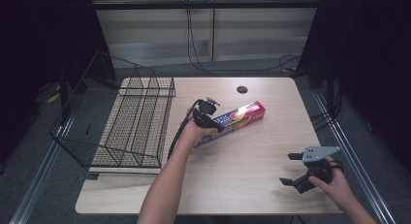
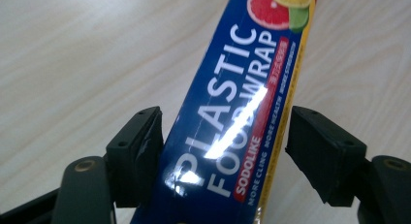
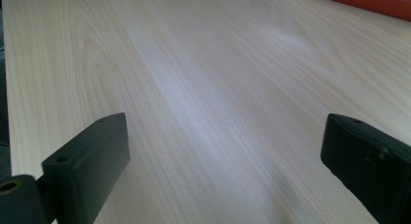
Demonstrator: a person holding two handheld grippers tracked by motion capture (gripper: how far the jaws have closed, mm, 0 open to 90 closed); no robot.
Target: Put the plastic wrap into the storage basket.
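We see the near end of the box of plastic wrap point(image 1: 238, 119) covered by the left hand point(image 1: 193, 133) in the high view, so that end and the grip on it cannot be made out from above. In the left gripper view the box point(image 2: 232, 122) runs off both the top and the bottom edge, with its blue face and white lettering between the two black jaws. The left-side jaw lies against the box's edge; on the other side a thin strip of table seems to show between the pad and the box, so we cannot tell whether the left tongs point(image 2: 223, 141) are clamped on it or only close around it. The box lies flat on the table point(image 1: 252, 185), near its middle and slanted, with its red end pointing away toward the far right, just right of the wire basket point(image 1: 131, 122). The left forearm reaches up from the bottom edge, the hand set over the box and the left tongs point(image 1: 206, 118) pointing down at it. The right hand point(image 1: 332, 178) rests low near the table's right front corner, well apart from the box, and the right tongs point(image 1: 290, 169) point left with jaws standing wide apart over bare wood. In the right gripper view a sliver of the box's red end point(image 3: 373, 3) is cut off by the top edge.
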